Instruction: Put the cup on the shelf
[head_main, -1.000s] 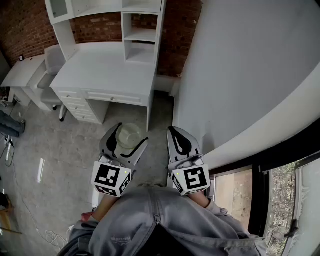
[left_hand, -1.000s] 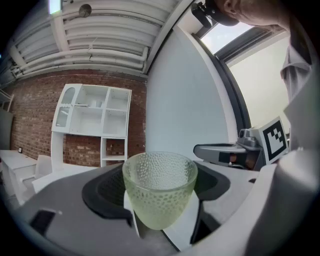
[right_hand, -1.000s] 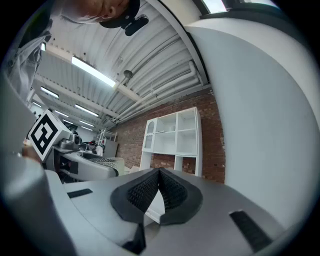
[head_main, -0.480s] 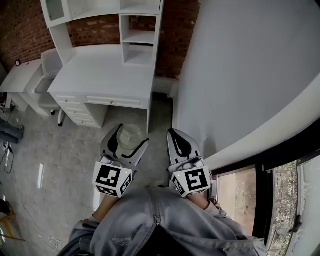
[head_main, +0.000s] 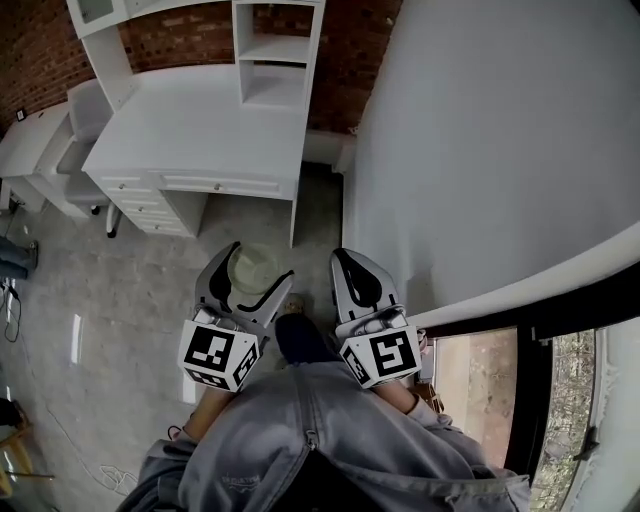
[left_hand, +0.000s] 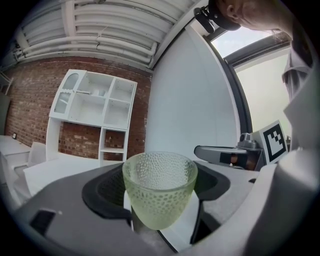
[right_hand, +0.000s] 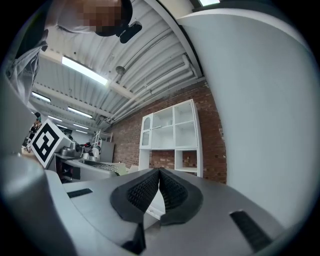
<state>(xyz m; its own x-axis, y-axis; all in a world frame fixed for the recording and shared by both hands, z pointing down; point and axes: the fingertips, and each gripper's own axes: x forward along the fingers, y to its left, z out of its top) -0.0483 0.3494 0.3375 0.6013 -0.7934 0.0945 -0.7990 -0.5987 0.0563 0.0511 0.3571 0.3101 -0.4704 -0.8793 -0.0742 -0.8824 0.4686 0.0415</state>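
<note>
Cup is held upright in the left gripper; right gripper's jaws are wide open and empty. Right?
Wrong on one point: the right gripper has its jaws shut together, not wide open; the right gripper view shows it. The rest stands: cup upright in the left gripper, right gripper empty.

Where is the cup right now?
The cup is held upright between the jaws of the left gripper, left of centre in the head view, over the floor short of the white desk.
</note>
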